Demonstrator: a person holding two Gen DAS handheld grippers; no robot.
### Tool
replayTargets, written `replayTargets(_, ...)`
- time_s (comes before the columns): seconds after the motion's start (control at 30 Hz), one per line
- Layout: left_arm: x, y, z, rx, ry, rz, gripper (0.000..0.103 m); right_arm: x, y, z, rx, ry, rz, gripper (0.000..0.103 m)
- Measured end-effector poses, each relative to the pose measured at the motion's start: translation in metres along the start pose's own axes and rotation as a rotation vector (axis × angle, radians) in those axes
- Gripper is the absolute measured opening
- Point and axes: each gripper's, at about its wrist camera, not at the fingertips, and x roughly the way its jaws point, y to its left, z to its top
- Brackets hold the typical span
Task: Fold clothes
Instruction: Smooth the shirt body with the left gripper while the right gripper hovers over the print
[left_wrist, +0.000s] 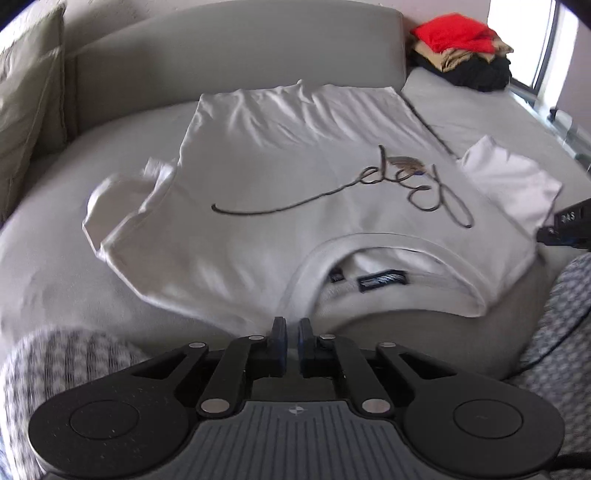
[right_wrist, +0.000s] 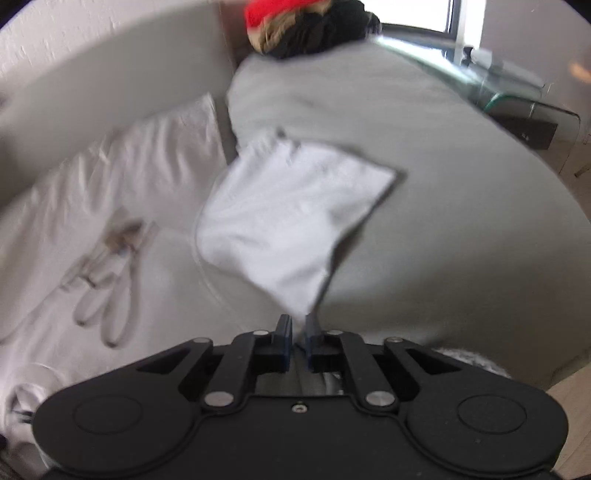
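- We see the left gripper (left_wrist: 291, 326) nearly closed at the near edge of the white T-shirt (left_wrist: 280, 173), spread on the sofa (left_wrist: 74, 280).
- Our right gripper (right_wrist: 298, 325), through blur, seems clamped on the right sleeve (right_wrist: 291, 206); a tug could wrinkle the body.

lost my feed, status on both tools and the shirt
Left tool shut on white t-shirt shoulder edge. Right tool shut on sleeve. Shirt flat, unfolded. Nothing in the way.
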Motion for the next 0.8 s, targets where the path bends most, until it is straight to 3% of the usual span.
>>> replayTargets(0.1,-0.014,0.004,0.006,-0.019,-0.114,0.017,0.006,-0.004,0.026,-0.009,-0.088,0.021,0.106,0.011)
replayTargets(0.2,-0.003,0.005,0.025,-0.007,-0.164,0.035,0.006,-0.007,0.052,-0.019,-0.177,0.043,0.212,0.011)
replayTargets(0.33,0.026,0.0,0.029,-0.02,-0.054,-0.015,0.006,-0.012,0.087,-0.031,-0.295,0.072,0.354,0.011)
replayTargets(0.4,0.016,0.012,0.024,-0.059,-0.064,-0.027,0.006,-0.014,0.105,-0.037,-0.354,0.086,0.425,0.013)
replayTargets(0.57,-0.008,0.042,0.011,-0.159,-0.089,-0.059,0.008,-0.033,0.095,-0.037,-0.316,0.085,0.485,0.014)
replayTargets(0.63,-0.017,0.054,0.005,-0.198,-0.099,-0.071,0.008,-0.041,0.091,-0.037,-0.3,0.084,0.509,0.023)
replayTargets(0.7,-0.027,0.066,0.0,-0.238,-0.109,-0.084,0.008,-0.049,0.087,-0.036,-0.285,0.084,0.533,0.048)
replayTargets(0.73,-0.032,0.072,-0.002,-0.258,-0.114,-0.09,0.009,-0.052,0.086,-0.036,-0.277,0.083,0.545,0.053)
replayTargets(0.8,-0.036,0.093,-0.003,-0.325,-0.136,-0.088,0.029,-0.06,0.082,-0.036,-0.261,0.083,0.569,0.059)
